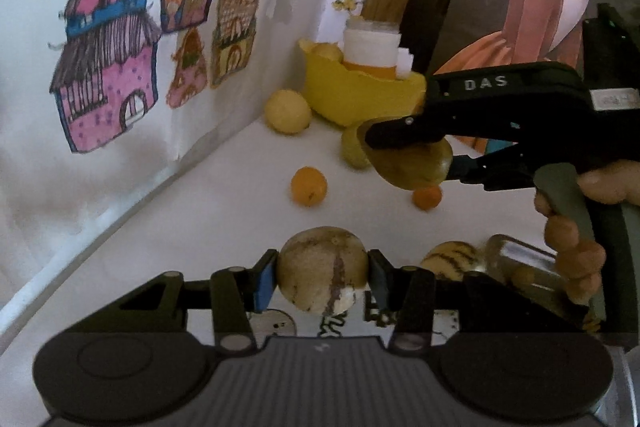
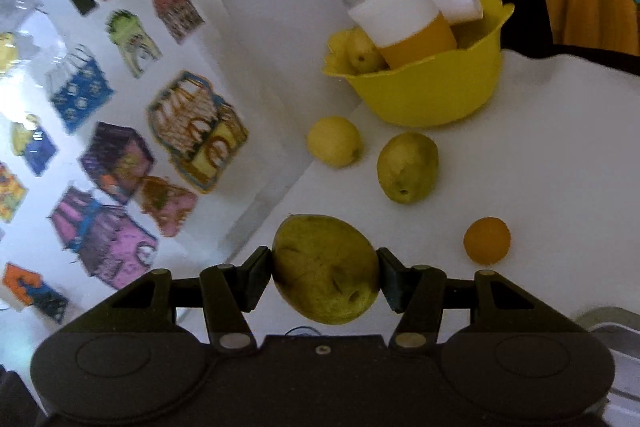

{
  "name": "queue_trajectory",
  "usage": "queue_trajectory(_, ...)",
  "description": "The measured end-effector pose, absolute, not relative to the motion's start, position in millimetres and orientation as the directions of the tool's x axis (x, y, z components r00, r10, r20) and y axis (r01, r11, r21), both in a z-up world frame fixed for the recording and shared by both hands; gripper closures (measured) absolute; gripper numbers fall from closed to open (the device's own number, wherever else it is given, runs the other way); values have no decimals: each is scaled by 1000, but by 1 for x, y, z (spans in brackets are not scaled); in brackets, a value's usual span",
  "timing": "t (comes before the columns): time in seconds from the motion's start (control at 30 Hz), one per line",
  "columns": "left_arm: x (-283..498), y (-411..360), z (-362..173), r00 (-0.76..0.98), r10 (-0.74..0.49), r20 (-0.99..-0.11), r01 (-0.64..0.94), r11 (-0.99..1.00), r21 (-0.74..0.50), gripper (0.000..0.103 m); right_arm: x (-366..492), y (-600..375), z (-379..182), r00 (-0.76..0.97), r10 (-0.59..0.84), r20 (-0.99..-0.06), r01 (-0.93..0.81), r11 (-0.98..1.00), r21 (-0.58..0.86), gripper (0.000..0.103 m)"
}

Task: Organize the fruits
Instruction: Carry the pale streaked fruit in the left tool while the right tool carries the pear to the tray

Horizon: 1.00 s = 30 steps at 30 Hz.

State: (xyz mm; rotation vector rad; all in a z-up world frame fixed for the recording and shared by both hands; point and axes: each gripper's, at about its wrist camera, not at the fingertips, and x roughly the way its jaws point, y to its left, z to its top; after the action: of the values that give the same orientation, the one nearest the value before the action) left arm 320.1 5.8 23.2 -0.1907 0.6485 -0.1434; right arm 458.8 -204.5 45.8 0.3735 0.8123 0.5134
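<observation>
The left gripper (image 1: 323, 277) has its jaws closed on a round, pale tan fruit (image 1: 322, 273) marked with dark purple stripes, held at the lower centre of the left wrist view above the white desk (image 1: 224, 211). Just to its right lies a second striped fruit (image 1: 450, 255), partly hidden. The right gripper (image 2: 325, 277) has its jaws clamped on a large greenish-yellow pear (image 2: 326, 269) with brown blemishes, at the lower centre of the right wrist view; the left view shows the same pear (image 1: 412, 165) at centre right, lifted off the desk. Farther out on the desk lie another green pear (image 2: 407, 167), a yellow lemon (image 2: 334, 141) and a small orange (image 2: 486, 240); a second orange (image 1: 308, 186) shows in the left view. At the upper centre right stands a yellow bowl (image 2: 432, 95) holding yellow fruit and an orange-and-white cup (image 2: 404, 25). Coloured drawings of houses (image 1: 108, 67) cover the wall on the left.
</observation>
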Motion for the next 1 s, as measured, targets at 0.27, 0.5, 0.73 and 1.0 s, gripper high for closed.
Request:
queue_trajectory(0.27,299,-12,48,795,-225,-564,115,968,-224,52,407,-234,80,596,596,-537,-336,793,508,45)
queue_trajectory(0.5,281,-36,59,778,-275,-565,168,957,-235,52,359,-281,90,617,607,-501,-313,773,552,45)
queue_trajectory(0.73,264,-64,57,749,-339,-570,216,937,-274,52,303,-337,82,662,570,-487,-259,784,565,45)
queue_trajectory(1.0,249,-93,49,709,-401,-580,288,915,-281,52,249,-381,52,666,534,-521,-210,804,556,45)
